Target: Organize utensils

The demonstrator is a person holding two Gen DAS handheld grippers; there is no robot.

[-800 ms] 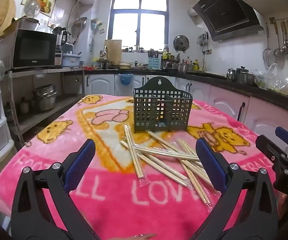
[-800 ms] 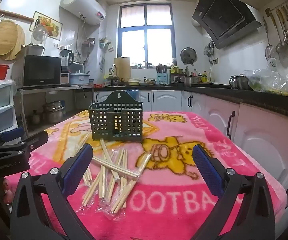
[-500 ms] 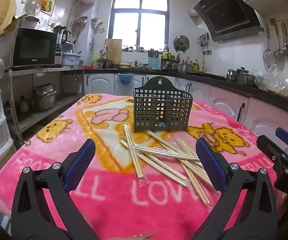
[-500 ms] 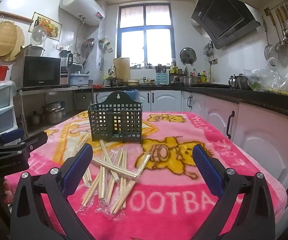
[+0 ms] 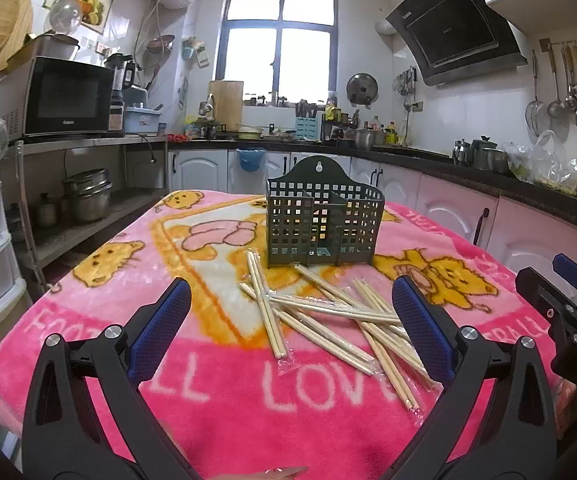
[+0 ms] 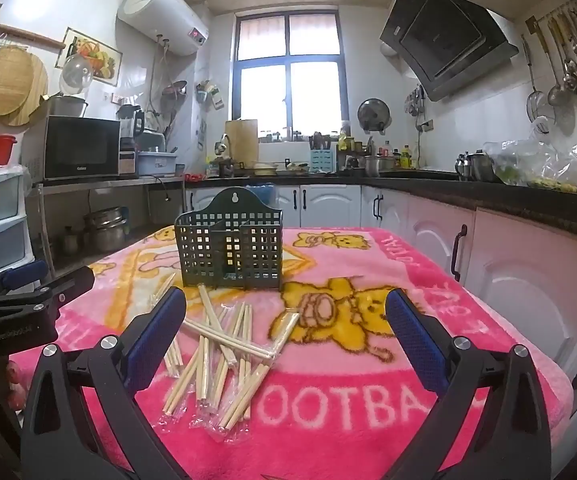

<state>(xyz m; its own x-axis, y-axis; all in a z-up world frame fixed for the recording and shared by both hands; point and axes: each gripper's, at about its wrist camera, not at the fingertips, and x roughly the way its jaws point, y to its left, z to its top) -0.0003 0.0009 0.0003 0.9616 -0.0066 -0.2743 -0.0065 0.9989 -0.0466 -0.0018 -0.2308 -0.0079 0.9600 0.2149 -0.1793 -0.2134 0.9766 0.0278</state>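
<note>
We hold the left gripper (image 5: 290, 322) and right gripper (image 6: 286, 330) above a pink blanket-covered table (image 5: 216, 396), jaws spread wide with nothing between them. Wrapped chopsticks (image 5: 328, 316) lie scattered in a loose, crossed pile just before the upright green utensil basket (image 5: 322, 224), which stands mid-table.

We see both views sharp and evenly bright, daylight pouring through the blown-out window (image 5: 281, 38) at the back and glaring softly off the white wall tiles, while fisheye curvature and dark vignetting bend the edges.
</note>
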